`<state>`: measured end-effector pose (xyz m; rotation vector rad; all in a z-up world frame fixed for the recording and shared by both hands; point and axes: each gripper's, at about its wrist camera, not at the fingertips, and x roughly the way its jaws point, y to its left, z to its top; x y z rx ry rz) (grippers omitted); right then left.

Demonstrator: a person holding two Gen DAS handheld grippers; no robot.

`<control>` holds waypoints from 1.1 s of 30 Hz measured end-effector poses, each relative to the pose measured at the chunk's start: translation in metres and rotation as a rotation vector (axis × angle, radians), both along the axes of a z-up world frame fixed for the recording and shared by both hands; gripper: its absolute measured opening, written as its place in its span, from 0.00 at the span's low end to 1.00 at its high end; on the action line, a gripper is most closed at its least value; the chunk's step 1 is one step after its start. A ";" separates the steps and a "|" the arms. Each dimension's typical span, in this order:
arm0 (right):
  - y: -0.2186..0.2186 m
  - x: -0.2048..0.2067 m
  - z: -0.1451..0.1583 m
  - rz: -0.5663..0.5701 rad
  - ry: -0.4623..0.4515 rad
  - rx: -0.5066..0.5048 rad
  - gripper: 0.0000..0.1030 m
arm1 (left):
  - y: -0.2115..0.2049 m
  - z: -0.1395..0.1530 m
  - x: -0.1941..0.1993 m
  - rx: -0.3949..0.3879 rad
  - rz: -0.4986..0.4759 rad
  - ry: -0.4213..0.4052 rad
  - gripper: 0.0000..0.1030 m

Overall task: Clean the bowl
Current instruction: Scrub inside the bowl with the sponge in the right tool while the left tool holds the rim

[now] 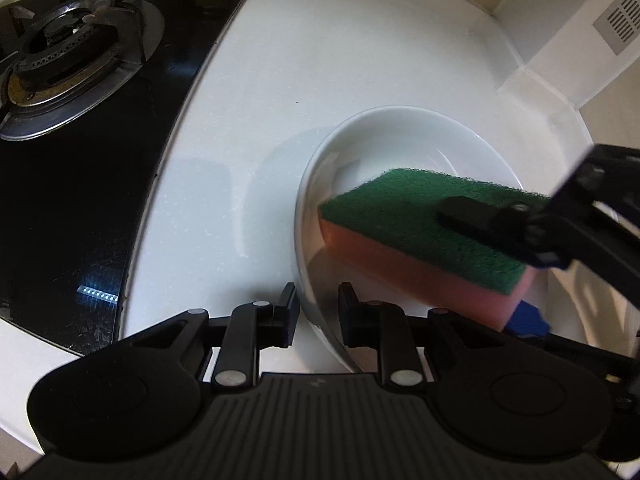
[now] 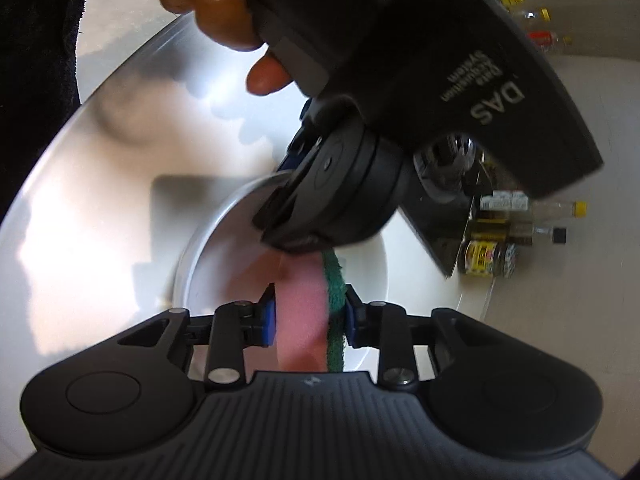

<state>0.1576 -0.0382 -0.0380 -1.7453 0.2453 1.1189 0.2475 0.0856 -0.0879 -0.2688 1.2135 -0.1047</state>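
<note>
bowl [image 1: 404,140]: white and shallow, set on the white worktop [image 1: 280,80], well right of the gas hob [image 1: 80,80], close to the tiled corner
left tool [image 1: 318,316]: fingers straddling the bowl's near rim, one outside, one inside; a gap can be seen on both sides, so the rim isn't pinched; jaws held at a middling width
right tool [image 2: 310,316]: clamped on a sponge [image 2: 304,320], blue pads pressed into both faces
sponge: pink foam with a green scouring layer; from the left wrist camera it's seen over the bowl's inside with the green side up, near end poking past the rim; whether it's touching the bowl can't be told
hand [image 2: 224,4]: bare fingers wrapped round the left tool's handle, seen up top in the right wrist view
bottles and jars [image 2: 504,236]: clustered at the back of the worktop, past the hob
picture quality: right wrist view is smeared, so fine detail is lost there
</note>
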 end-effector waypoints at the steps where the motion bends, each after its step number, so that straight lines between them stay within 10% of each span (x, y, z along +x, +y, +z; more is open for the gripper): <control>1: 0.001 0.000 -0.001 0.006 0.011 0.000 0.27 | 0.000 0.001 -0.001 0.010 -0.003 -0.008 0.26; 23: -0.001 0.035 0.063 -0.008 0.631 -0.204 0.27 | -0.010 0.014 -0.002 0.198 0.008 -0.168 0.38; 33: -0.027 0.039 0.111 -0.087 0.683 -0.132 0.27 | -0.008 0.008 0.004 0.211 -0.026 -0.161 0.36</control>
